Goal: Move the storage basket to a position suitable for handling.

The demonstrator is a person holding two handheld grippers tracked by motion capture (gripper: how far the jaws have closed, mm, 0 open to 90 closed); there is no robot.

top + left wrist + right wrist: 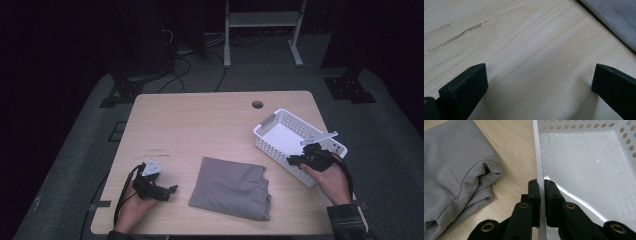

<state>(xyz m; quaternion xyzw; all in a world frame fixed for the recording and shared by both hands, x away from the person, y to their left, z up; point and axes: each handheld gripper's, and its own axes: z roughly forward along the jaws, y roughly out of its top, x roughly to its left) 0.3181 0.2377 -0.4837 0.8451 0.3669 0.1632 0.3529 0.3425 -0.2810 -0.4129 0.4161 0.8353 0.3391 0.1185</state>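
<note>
Right gripper (541, 185) clamped on the near long wall of the white basket (280, 120), the 2 black jaws pinching the thin rim from either side, 1 pad outside and 1 inside. Seen from above, right gripper (298, 161) at the basket's near right part, hand (327, 177) behind it coming in from the table's near edge. Basket resting upright on the table (200, 120), open side up, nothing inside, perforated walls; long axis slanted across the table, running from far-left to near-right, with the grey handle (266, 120) at the far-left short end, farthest from the clamping jaws. In the right gripper view, rim running straight away from the jaws, basket floor (584, 170) spreading to their right. Left of those jaws, just beside the basket wall but apart from it, the folded grey cloth (456, 170), lying flat, a rounded fold facing the rim. Left gripper (162, 191) well off to the other side of the cloth (231, 188), low over bare wood near the table's front edge, jaws spread wide and grasping nothing; cloth edge (614, 20) just beyond its right jaw.
</note>
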